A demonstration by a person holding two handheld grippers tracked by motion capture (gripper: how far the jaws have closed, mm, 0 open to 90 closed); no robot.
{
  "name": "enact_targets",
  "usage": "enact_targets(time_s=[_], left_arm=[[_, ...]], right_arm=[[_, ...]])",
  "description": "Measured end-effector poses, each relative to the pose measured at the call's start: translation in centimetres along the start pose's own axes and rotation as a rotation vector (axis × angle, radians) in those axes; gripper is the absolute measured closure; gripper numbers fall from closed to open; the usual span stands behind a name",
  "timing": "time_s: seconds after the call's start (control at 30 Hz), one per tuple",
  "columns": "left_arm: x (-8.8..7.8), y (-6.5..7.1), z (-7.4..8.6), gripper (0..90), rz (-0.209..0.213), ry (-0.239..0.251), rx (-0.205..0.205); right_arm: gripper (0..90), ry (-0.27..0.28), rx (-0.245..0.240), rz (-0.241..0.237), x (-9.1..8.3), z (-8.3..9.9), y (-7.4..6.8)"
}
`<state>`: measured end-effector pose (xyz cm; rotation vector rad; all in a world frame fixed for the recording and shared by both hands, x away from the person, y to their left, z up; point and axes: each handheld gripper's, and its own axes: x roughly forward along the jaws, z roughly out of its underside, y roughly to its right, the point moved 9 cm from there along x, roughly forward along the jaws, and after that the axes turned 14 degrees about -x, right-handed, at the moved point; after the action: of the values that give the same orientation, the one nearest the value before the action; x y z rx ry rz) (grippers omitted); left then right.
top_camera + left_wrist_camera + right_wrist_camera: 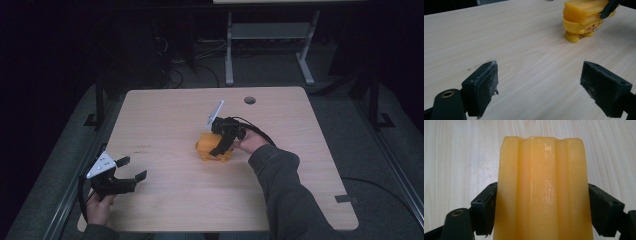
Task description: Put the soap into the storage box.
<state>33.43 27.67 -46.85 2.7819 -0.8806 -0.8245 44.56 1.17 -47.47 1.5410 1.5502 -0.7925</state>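
A yellow duck-like toy (207,150) with a ridged top stands on short feet near the middle of the wooden table (165,115). My right gripper (222,145) comes at it from the right and is shut on its top part; in the right gripper view both pads press the ridged yellow toy (541,182) at its sides. My left gripper (132,168) rests near the table's front left, open, with bare wood between its jaws. In the left gripper view the toy (581,17) stands far ahead at the upper right, a black finger (609,8) of the right gripper on it.
A round cable hole (250,100) sits near the table's far edge. A strip of black tape (347,198) marks the front right edge. Beyond the table stand the white legs of another desk (230,50), with cables on the dark floor.
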Motion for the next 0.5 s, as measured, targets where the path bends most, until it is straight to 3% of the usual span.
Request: enact_targets(time_s=[0.5], left_arm=[[0.02,0.03,0.00,14.1,-0.001,0.000,-0.003]], right_arm=[[19.3,0.000,0.019,0.010,-0.30,-0.17,-0.14]])
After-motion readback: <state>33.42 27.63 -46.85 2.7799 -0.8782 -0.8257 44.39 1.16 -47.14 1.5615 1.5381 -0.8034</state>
